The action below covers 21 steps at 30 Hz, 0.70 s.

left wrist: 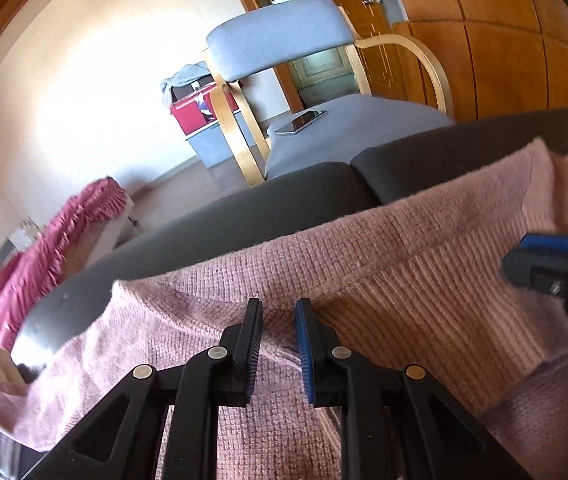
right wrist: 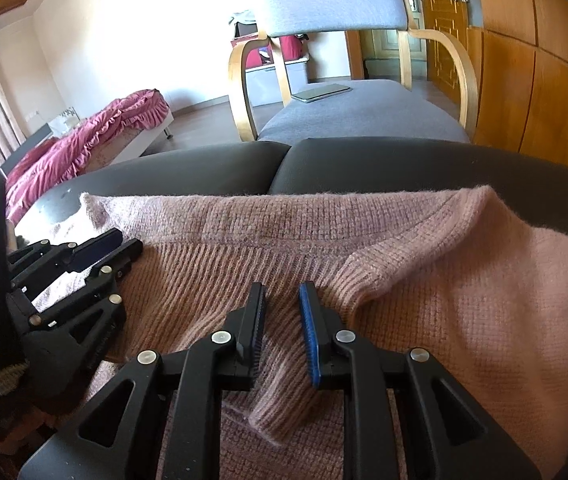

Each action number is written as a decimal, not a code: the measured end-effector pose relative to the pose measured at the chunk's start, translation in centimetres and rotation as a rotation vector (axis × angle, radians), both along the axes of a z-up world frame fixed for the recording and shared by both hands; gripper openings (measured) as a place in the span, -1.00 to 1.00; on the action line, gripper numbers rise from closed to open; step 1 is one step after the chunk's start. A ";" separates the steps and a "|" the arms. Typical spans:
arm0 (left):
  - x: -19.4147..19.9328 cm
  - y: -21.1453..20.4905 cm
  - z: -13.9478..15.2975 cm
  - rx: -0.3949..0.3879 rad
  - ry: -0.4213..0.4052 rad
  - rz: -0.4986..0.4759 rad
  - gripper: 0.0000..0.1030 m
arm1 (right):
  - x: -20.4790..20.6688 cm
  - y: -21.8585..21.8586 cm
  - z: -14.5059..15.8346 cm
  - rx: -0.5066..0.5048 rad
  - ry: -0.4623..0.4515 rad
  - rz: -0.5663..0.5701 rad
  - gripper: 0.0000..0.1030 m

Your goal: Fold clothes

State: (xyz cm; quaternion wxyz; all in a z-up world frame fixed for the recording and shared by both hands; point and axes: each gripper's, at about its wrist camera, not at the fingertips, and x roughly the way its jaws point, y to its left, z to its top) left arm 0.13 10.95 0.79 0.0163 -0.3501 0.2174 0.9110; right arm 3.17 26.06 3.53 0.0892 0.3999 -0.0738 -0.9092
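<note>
The pink sweater (right wrist: pixel 423 280) lies along the black couch (right wrist: pixel 363 160) seat's front edge, its long axis running between both tools. Left tool (left wrist: pixel 278 344) and right tool (right wrist: pixel 282 332) each apparently pinch its ribbed hem.

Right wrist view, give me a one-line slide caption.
Right tongs pinch a fold of pink knit sweater on a black couch, left tongs alongside.

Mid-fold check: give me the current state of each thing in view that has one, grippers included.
Pink sweater: spread on the dark cushions, partly folded, bunched at the ribbed band.
Left gripper: jaws narrow, a sweater fold between the pads.
Right gripper: jaws narrow, ribbed fabric pinched between them.
Phone: lying flat on the grey chair seat.
Wooden door: shut.
</note>
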 end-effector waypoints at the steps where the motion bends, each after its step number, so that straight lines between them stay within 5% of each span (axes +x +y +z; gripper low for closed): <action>1: 0.0 0.2 -0.1 -0.012 0.003 0.000 -0.68 | 0.3 0.4 0.3 -0.013 0.002 -0.007 -0.54; 4: 0.0 0.4 -0.2 -0.030 0.005 0.001 -0.68 | 2.0 3.5 1.9 -0.080 0.036 -0.070 -0.36; 6: 0.0 0.5 -0.3 -0.036 0.006 0.001 -0.68 | 3.7 6.6 3.2 -0.120 0.078 -0.142 0.13; 8: -0.1 0.6 -0.4 -0.042 0.005 0.001 -0.68 | 5.7 10.7 4.1 -0.113 0.102 -0.245 0.39; 15: -0.3 0.7 -0.4 -0.030 -0.001 0.002 -0.68 | 13.1 27.0 3.6 -0.107 0.022 -0.671 0.39; 21: -0.2 0.7 -0.5 -0.026 -0.002 0.003 -0.68 | 18.7 35.3 1.2 -0.142 -0.037 -0.947 0.39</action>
